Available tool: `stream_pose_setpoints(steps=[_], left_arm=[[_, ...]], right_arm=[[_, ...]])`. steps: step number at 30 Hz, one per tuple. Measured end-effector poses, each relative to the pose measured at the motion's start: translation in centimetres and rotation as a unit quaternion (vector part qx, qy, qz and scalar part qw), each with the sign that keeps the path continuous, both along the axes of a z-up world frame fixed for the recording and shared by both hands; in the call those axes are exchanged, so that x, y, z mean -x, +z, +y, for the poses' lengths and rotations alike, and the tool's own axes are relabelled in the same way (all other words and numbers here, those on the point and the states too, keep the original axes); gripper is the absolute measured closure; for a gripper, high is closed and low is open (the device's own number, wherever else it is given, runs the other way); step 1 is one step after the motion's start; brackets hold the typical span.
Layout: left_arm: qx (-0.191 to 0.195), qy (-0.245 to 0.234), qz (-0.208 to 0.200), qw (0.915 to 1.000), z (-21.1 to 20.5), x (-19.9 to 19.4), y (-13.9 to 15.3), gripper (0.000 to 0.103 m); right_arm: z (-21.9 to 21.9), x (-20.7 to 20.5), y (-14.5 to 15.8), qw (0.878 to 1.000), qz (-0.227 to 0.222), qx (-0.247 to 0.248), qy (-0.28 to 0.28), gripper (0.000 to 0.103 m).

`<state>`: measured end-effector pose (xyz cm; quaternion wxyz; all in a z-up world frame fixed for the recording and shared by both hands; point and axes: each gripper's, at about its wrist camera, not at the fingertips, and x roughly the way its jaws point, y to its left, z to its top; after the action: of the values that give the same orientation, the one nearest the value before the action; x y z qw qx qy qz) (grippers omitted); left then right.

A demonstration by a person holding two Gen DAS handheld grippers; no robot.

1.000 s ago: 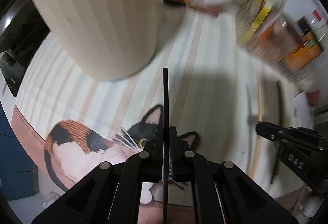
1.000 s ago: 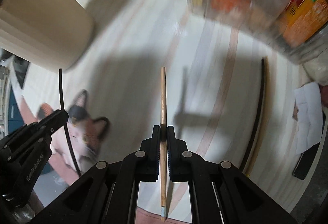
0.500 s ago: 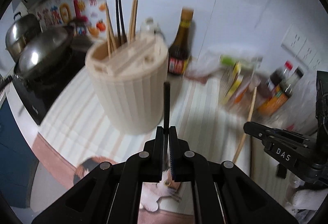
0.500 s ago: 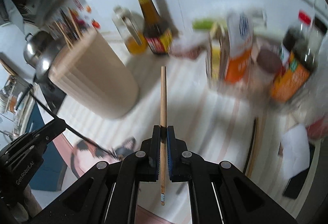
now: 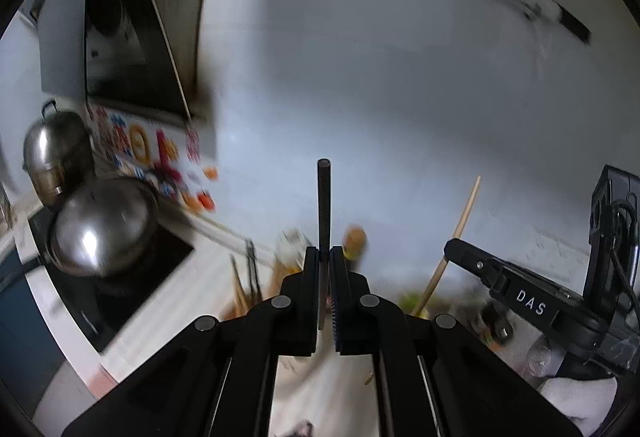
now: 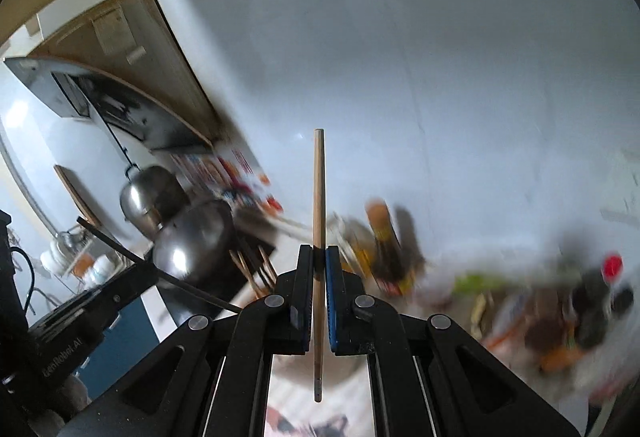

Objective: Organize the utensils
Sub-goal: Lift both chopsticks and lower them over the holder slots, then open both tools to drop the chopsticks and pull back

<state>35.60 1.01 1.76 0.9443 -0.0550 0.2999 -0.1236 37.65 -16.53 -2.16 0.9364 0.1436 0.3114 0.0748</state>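
Observation:
My left gripper [image 5: 324,253] is shut on a black chopstick [image 5: 323,197] that points up toward the white wall. My right gripper [image 6: 319,251] is shut on a wooden chopstick [image 6: 318,189], also pointing up. The right gripper with its wooden chopstick [image 5: 460,229] shows at the right of the left wrist view. The left gripper with the black chopstick [image 6: 160,273] shows at the lower left of the right wrist view. Chopsticks standing in the holder [image 5: 246,281] peek out, blurred, just left of my left gripper; they also show in the right wrist view [image 6: 256,269].
Two steel pots [image 5: 100,225] sit on a black cooktop [image 5: 132,277] at the left. Sauce bottles [image 6: 384,237] and blurred packets [image 6: 560,313] stand along the white wall. A range hood [image 5: 120,21] hangs at upper left.
Both grippers have tilted up from the striped countertop and the holder toward the wall, each keeping its chopstick. The holder has dropped out of sight below the fingers.

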Motion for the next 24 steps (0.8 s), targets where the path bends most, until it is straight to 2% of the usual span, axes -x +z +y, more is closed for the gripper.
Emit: stream_pose_setpoints(steps=[5, 12, 19, 24], left_arm=[[-0.007, 0.031, 0.009, 0.9994, 2.4, -4.5, 0.4, 0.101], [-0.013, 0.056, 0.065, 0.9962, 4.3, -9.5, -3.7, 0.101], [-0.005, 0.057, 0.111, 0.9922, 4.7, -11.5, -6.9, 0.101], [0.002, 0.048, 0.132, 0.9900, 4.5, -12.2, -8.4, 0.100]], right_arm=[[2.9, -5.2, 0.6, 1.000, -0.006, -0.001, 0.015, 0.097], [6.9, -11.2, -2.3, 0.999, 0.012, 0.010, 0.033, 0.097], [8.7, -14.3, -5.6, 0.999, 0.021, 0.022, 0.033, 0.097], [9.0, -14.6, -7.3, 0.999, 0.023, 0.029, 0.035, 0.097]])
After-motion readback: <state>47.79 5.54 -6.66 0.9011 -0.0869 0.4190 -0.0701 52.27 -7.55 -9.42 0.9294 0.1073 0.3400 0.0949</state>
